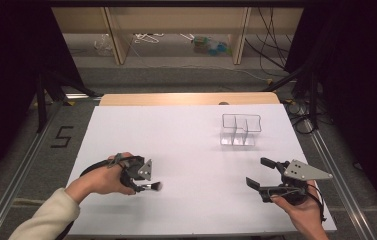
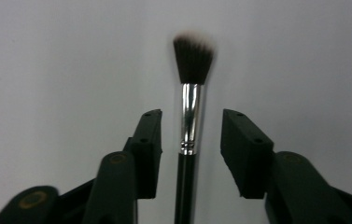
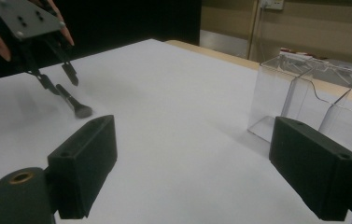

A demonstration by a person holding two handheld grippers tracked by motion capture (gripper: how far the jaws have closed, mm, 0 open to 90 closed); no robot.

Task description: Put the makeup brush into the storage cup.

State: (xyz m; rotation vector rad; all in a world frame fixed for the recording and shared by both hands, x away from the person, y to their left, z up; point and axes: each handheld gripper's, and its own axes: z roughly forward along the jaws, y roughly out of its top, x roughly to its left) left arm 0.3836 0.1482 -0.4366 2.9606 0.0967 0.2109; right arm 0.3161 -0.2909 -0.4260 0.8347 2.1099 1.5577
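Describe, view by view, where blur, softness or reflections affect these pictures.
Left gripper view: the dark-bristled makeup brush with silver ferrule has soft, smeared bristle tips. Right gripper view: the clear plastic divided box reflects light along its edges. High view: dim, dark surroundings.

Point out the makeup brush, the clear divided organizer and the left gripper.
makeup brush (image 2: 190, 112): left gripper view, on its silver ferrule.
clear divided organizer (image 1: 241, 129): high view, on its middle divider wall.
left gripper (image 2: 191, 154): left gripper view, midway between its two black fingers, which flank the brush handle.
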